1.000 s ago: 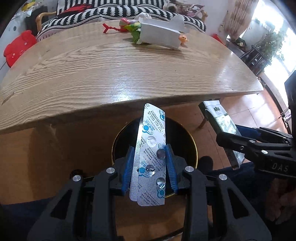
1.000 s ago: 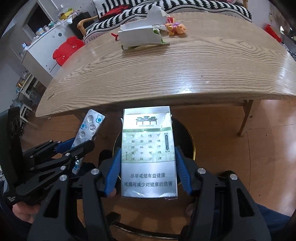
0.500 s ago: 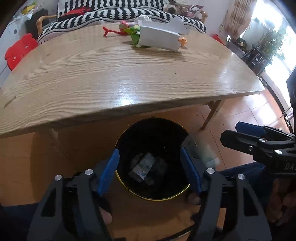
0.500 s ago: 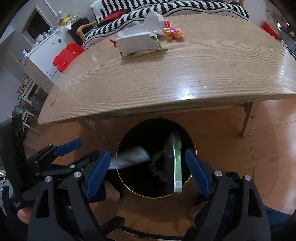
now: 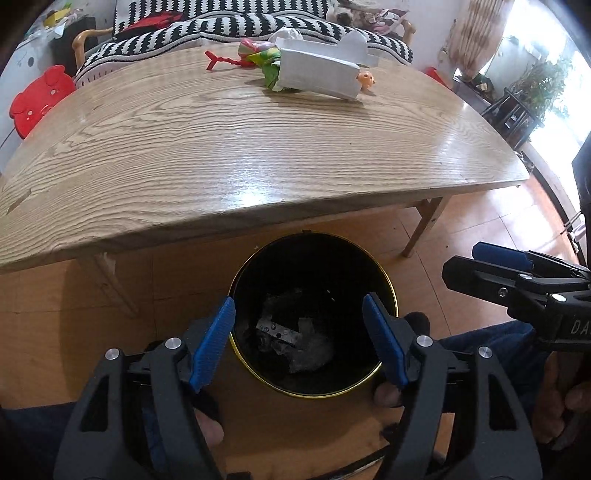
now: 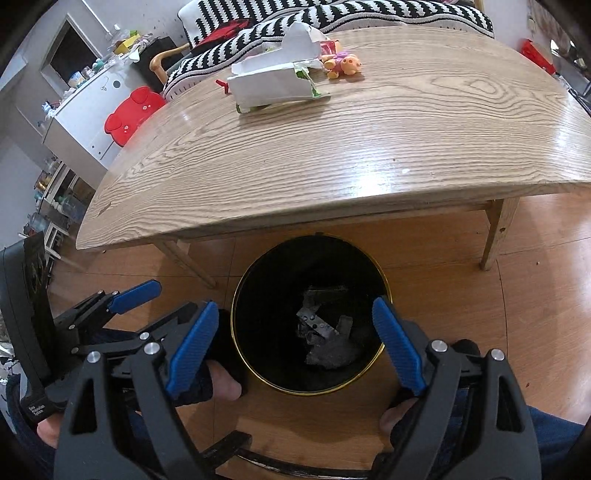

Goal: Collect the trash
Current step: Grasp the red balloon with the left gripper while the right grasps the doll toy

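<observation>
A black trash bin with a gold rim [image 5: 384,284] [image 6: 236,295] stands on the floor in front of the wooden table. A silver blister pack [image 5: 277,328] [image 6: 314,323] and other dark trash lie at its bottom. My left gripper [image 5: 299,336] is open and empty above the bin mouth; it also shows in the right wrist view [image 6: 147,299]. My right gripper [image 6: 293,339] is open and empty above the bin; its fingers [image 5: 498,254] show at the right of the left wrist view.
The wooden table [image 5: 221,147] [image 6: 332,155] holds a torn white paper box [image 5: 317,74] [image 6: 273,85], a green wrapper [image 5: 271,70] and small toys [image 6: 341,62]. A striped sofa [image 5: 221,33] stands behind. A table leg [image 6: 496,232] stands right of the bin.
Both grippers opened. The blister pack fell from my left gripper and the cigarette pack from my right gripper into the bin.
</observation>
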